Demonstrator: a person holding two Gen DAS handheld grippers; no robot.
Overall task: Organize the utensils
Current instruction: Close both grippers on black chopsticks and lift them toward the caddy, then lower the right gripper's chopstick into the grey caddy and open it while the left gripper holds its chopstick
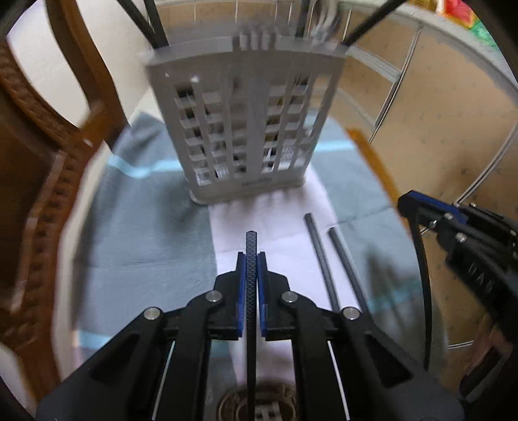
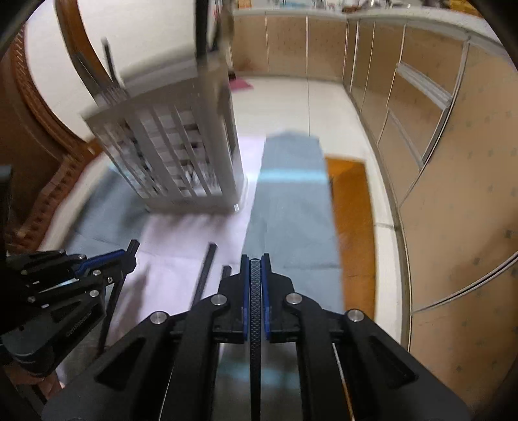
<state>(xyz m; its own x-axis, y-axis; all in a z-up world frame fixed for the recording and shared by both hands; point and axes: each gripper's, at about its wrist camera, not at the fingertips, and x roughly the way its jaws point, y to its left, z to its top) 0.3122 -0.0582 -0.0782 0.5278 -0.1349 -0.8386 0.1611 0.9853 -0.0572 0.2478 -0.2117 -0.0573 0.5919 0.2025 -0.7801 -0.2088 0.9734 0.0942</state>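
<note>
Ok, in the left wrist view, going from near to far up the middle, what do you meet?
Left gripper shut on a black chopstick → white cloth → grey slotted utensil holder → dark utensils standing in its top.

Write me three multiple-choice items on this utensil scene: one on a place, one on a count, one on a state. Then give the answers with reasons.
1. Where does the grey utensil caddy stand?
A. on the white cloth
B. on the wooden chair
C. on the floor

2. How many black chopsticks lie loose on the white cloth in the left wrist view?
A. none
B. two
C. five

3. What is the left gripper doing?
A. standing open
B. shut on nothing
C. shut on a black chopstick

Answers:
1. A, its base rests on the cloth's far end.
2. B, two lie side by side, right of the gripper.
3. C, a black chopstick sits clamped between both blue pads.
</note>
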